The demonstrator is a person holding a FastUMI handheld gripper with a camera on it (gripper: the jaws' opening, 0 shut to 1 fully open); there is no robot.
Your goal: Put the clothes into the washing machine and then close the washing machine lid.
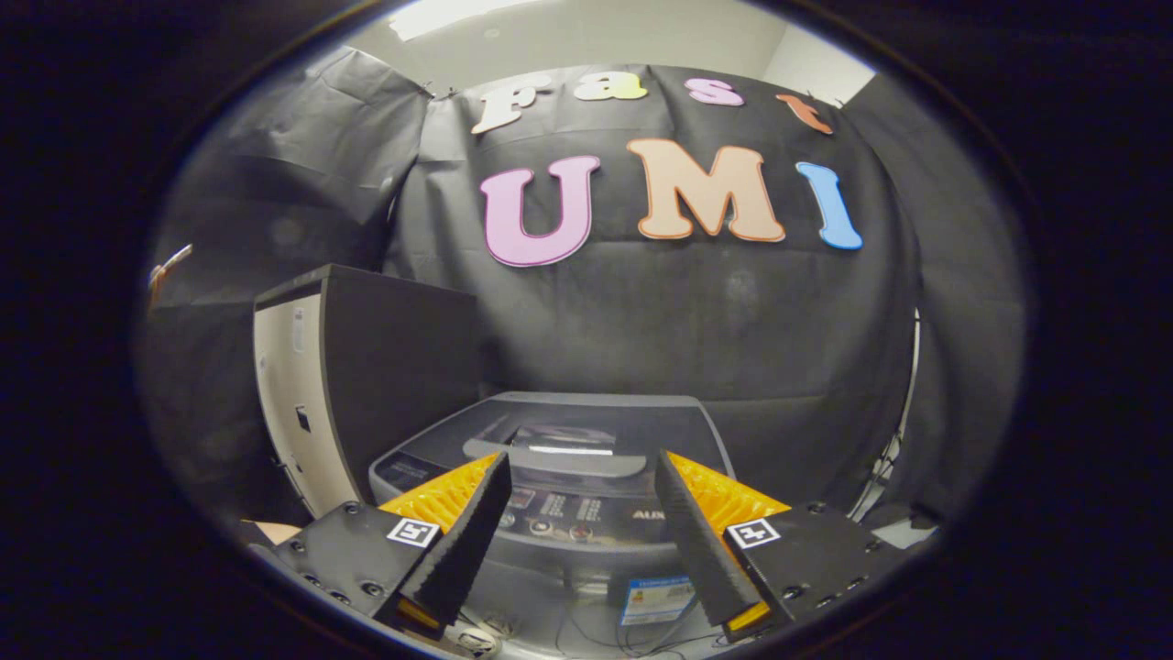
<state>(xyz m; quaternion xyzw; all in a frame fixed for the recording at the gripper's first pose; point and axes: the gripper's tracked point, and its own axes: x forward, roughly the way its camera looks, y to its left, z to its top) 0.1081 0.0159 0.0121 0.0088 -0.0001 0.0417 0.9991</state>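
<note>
Hand-held gripper [582,472] fingers spread (nothing between); washing machine [586,477] just ahead, lid [568,440] down.

Gripper-mounted fisheye faces washing machine [559,467], seemingly near.

Gripper [583,467] fingers spread, empty

The washing machine [586,477] carries a brand mark on its control panel [559,513], just beyond the gap between the gripper [580,472] fingers; only the letters "AUX" can be read before the right finger hides the rest. A blue-and-white sticker [655,600] on its front is too small to read. Each finger mount bears a square black-and-white marker [413,532].
</note>
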